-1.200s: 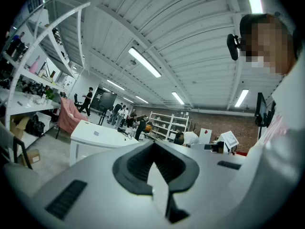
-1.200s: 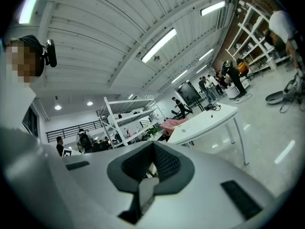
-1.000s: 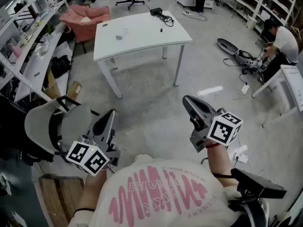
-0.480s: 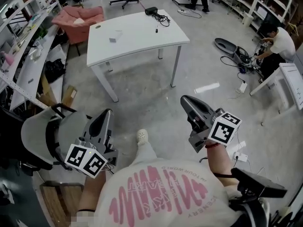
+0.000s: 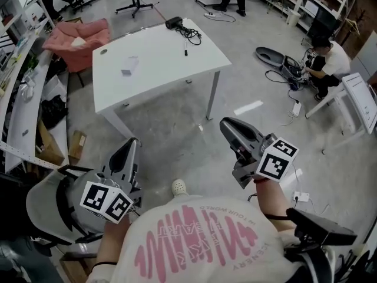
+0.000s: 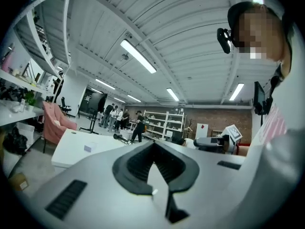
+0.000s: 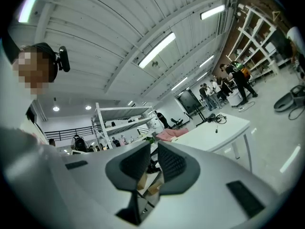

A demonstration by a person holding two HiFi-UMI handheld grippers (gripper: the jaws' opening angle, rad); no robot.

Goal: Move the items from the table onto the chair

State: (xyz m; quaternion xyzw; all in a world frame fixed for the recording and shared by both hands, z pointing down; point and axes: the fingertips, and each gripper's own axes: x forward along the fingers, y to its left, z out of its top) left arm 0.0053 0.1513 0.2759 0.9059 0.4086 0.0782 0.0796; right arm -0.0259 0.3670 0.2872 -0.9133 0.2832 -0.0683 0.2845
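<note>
The white table stands ahead across bare floor and also shows in the left gripper view and the right gripper view. On it lie a small white box, a black adapter with its cable and a dark pen. The grey chair is at my lower left, beside the left gripper. That gripper points level, shut and empty. The right gripper also points level toward the table; its jaws show only a thin slit with nothing in it.
A pink armchair sits behind the table's left end. Shelving and a cardboard box line the left side. At the right a person crouches among cables beside a white desk.
Both grippers have been carried forward toward the table, which now sits lower and further left in the head view. The chair has slid toward the lower left corner.
</note>
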